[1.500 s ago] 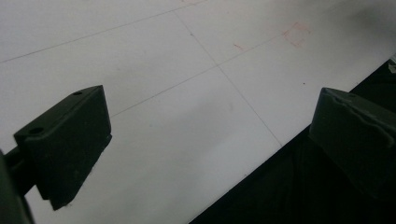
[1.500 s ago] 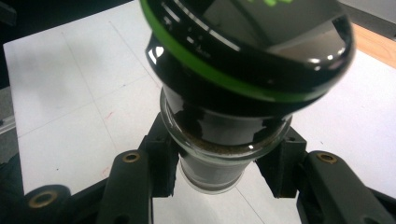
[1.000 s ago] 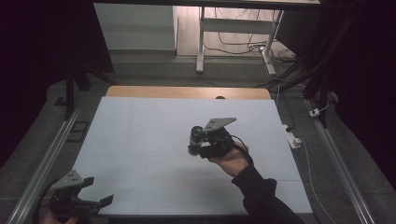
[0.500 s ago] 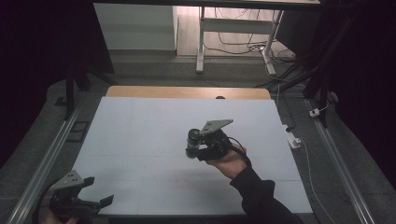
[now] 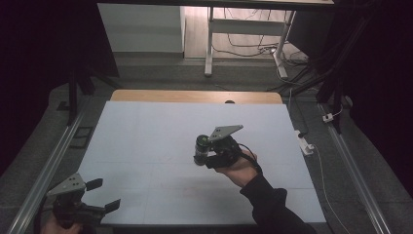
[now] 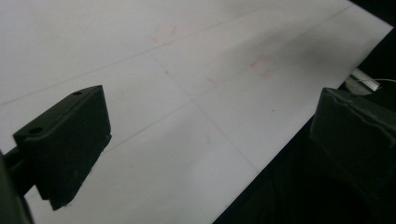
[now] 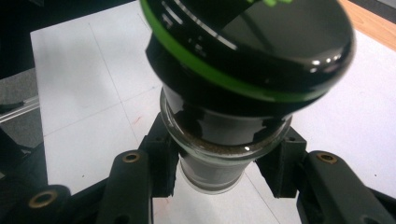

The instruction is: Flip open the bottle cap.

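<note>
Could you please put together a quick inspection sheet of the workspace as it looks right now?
Surface: white table top, faint grid lines and reddish marks.
Job's things: glass jar with dark contents and a black, green-ringed lid.
Clutter: nothing seen.
Grippers: right claw shut on the jar above the table; left claw open at the near left corner.
Cables: white power strip right of the table, cables on the floor behind.
Surroundings: dark, metal rails alongside.
</note>
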Demonstrator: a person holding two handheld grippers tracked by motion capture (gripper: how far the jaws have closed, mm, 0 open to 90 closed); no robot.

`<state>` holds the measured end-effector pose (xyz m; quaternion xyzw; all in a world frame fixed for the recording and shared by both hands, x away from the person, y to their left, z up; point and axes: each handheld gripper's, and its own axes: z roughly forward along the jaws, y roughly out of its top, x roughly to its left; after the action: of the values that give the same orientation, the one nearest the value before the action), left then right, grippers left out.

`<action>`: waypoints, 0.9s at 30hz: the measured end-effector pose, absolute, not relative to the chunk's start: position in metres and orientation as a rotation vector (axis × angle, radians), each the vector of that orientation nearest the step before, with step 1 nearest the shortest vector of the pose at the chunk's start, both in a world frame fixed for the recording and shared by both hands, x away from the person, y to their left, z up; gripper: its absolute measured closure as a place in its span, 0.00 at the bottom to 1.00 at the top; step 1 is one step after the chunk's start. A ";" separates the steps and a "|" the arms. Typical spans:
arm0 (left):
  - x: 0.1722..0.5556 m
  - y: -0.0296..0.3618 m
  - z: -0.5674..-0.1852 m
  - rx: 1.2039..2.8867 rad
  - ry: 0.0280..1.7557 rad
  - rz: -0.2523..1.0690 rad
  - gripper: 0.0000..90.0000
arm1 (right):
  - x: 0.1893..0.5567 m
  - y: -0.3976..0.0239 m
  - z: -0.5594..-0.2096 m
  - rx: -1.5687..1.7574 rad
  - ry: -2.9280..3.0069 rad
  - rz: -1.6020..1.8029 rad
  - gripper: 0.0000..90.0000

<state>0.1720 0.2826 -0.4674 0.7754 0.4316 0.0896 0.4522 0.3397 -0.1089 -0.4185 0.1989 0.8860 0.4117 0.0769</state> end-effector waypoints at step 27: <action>0.201 0.236 -0.430 1.976 0.889 0.250 0.00 | 0.337 -0.107 -0.415 0.594 2.652 1.248 0.59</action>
<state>0.2010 0.2358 -0.4298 0.8036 0.3615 0.1015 0.4618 0.3374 -0.1072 -0.4152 0.1980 0.8842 0.4163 0.0755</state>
